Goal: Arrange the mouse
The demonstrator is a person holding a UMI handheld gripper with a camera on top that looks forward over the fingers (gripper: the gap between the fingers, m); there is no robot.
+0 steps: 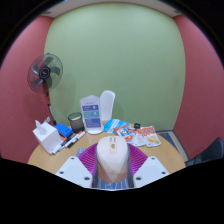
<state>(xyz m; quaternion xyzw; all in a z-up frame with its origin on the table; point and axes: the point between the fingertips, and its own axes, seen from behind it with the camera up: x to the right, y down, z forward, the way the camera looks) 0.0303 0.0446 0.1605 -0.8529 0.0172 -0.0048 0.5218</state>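
A round wooden table (50,160) sits in a corner with a green back wall and red side walls. At the near edge, the gripper (113,165) reaches over the tabletop. Between its two fingers sits the mouse (113,158), pale and rounded, with the striped pink pads (91,156) close against both of its sides. The fingers look closed most of the way onto it, so the mouse seems to be held.

Judging from this, the mouse is picked up or just gripped, and placing it remains to be done. No clear target spot can be made out.

Beyond the fingers stand a white jug (106,104), a tissue box (44,134) and scattered packets (135,132). A fan (45,72) stands to the left.

No label or writing is readable.
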